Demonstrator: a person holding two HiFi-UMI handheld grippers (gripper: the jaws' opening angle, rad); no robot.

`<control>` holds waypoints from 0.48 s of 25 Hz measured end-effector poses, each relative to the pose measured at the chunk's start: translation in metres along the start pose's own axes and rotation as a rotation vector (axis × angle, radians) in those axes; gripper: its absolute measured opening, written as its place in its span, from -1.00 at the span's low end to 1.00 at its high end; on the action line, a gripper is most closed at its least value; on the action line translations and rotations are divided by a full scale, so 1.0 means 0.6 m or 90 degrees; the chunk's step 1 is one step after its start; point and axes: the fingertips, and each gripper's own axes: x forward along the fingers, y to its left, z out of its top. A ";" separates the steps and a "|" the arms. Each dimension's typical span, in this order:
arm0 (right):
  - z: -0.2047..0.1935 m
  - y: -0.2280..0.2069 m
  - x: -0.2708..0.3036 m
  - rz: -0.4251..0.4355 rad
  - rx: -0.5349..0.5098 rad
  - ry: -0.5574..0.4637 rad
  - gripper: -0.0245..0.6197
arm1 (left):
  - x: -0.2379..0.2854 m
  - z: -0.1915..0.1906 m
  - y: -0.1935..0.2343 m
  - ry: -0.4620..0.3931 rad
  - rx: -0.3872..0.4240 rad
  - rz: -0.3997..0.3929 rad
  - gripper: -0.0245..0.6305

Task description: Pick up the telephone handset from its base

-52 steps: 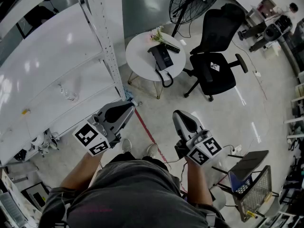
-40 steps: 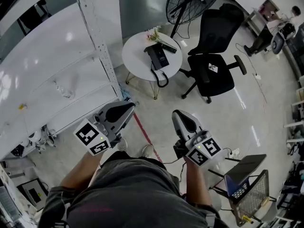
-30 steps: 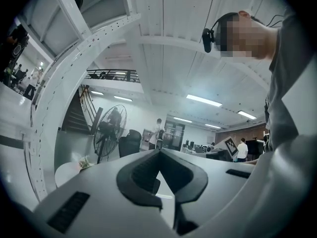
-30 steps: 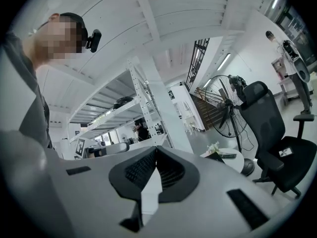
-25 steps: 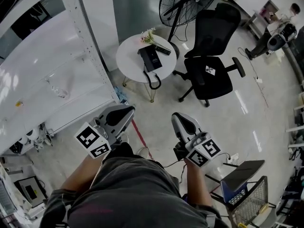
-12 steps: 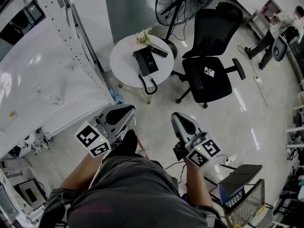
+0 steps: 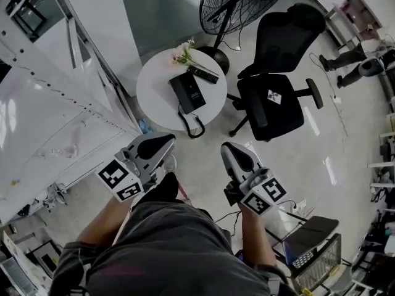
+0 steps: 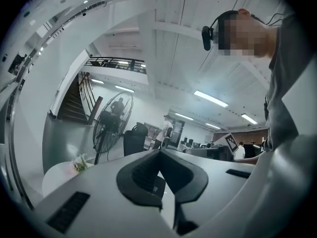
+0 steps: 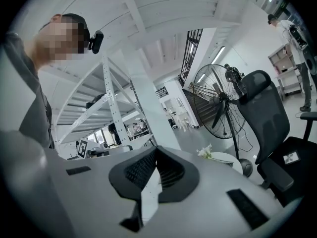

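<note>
Glossy floor (image 7: 296,140), round white table (image 7: 154,97) with black telephone (image 7: 188,92); left tongs (image 7: 168,139), right tongs (image 7: 227,147) pressed together, empty.

A pale, glossy floor (image 7: 308,140) throws back the ceiling light. A small round white bench (image 7: 154,100) stands close to a tall white metal shelving rack (image 7: 68,97) with broad white shelf boards. Just beside the bench is a black office chair (image 7: 274,103) on castors, and behind both stands a large black pedestal fan (image 7: 237,5). Long strip lights (image 8: 210,99) run across the white ceiling, and a dark staircase (image 8: 72,105) rises beside a grey wall
</note>
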 end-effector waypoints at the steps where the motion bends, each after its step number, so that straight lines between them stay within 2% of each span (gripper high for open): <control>1: 0.005 -0.007 0.018 -0.001 0.000 0.002 -0.87 | 0.008 0.006 0.019 0.001 -0.001 -0.002 -0.89; 7: 0.030 -0.048 0.113 -0.016 -0.001 0.015 -0.87 | 0.045 0.030 0.124 0.012 -0.009 -0.013 -0.89; 12: 0.041 -0.076 0.161 -0.032 0.006 0.017 -0.87 | 0.065 0.040 0.182 0.018 -0.012 -0.015 -0.89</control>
